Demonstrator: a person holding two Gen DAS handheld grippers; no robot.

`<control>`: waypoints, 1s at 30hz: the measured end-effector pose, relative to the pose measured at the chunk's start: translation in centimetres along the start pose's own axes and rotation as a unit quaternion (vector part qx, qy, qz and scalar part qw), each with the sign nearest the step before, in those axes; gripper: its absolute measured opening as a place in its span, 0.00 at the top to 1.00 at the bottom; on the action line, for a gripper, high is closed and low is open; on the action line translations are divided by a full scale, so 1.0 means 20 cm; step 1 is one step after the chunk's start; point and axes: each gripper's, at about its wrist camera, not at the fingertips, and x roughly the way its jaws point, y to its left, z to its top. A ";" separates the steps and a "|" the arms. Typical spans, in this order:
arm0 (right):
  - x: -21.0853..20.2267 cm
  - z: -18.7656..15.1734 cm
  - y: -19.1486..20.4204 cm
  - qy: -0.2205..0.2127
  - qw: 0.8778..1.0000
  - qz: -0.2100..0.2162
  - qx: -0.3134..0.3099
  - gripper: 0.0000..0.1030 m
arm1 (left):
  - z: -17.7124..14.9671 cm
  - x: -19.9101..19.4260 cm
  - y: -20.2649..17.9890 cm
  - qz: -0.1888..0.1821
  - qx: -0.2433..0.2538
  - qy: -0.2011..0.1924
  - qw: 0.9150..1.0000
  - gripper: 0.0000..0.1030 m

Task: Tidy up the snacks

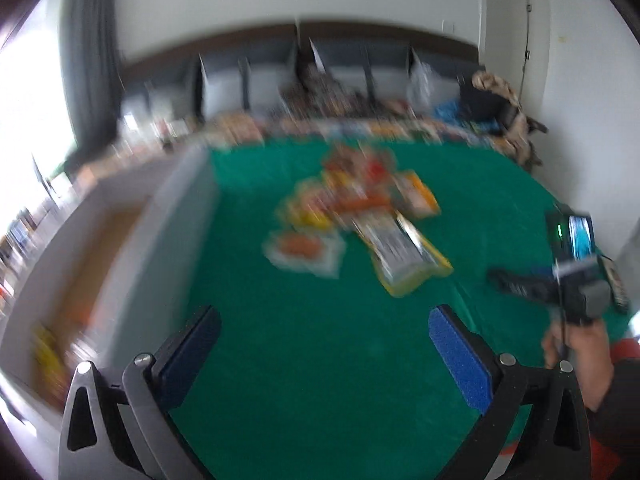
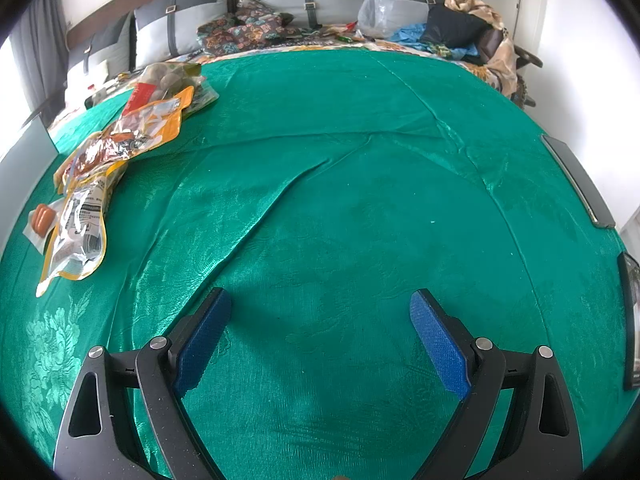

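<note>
Left wrist view blurred: left gripper [image 1: 324,344] jaws apart, empty, aimed at snacks [image 1: 360,216], likely next pick. Right gripper [image 2: 320,336] apart, empty, over cloth [image 2: 360,160], likely waiting.

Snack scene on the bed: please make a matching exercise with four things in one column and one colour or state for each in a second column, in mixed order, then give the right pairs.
Things:
1. bed cover
2. sausage pack
3. plastic bag near the pillows
4. right gripper

Colour or state:
A. open, nothing between the pads
B. green
C. clear and crumpled
D. orange contents

Pairs: 1-B, 2-D, 3-C, 4-A
</note>
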 end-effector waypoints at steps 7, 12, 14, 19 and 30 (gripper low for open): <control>0.00 0.00 0.00 0.000 1.000 -0.001 0.000 0.09 | -0.18 0.42 -0.01 0.015 -0.017 0.094 0.995 0.01; 0.00 -0.01 -0.03 0.001 1.000 -0.002 0.001 0.08 | -0.19 0.52 0.09 0.027 -0.043 0.111 0.993 0.00; 0.00 -0.01 -0.03 0.001 1.000 -0.002 0.000 0.08 | -0.19 0.53 0.11 0.034 -0.043 0.107 0.993 0.00; 0.00 -0.01 -0.03 0.001 1.000 -0.002 0.001 0.08 | -0.17 0.55 0.13 0.048 -0.028 0.100 0.993 0.00; -0.01 -0.01 -0.03 0.001 1.000 -0.002 0.001 0.08 | -0.06 0.67 0.22 0.047 -0.029 0.085 0.995 0.00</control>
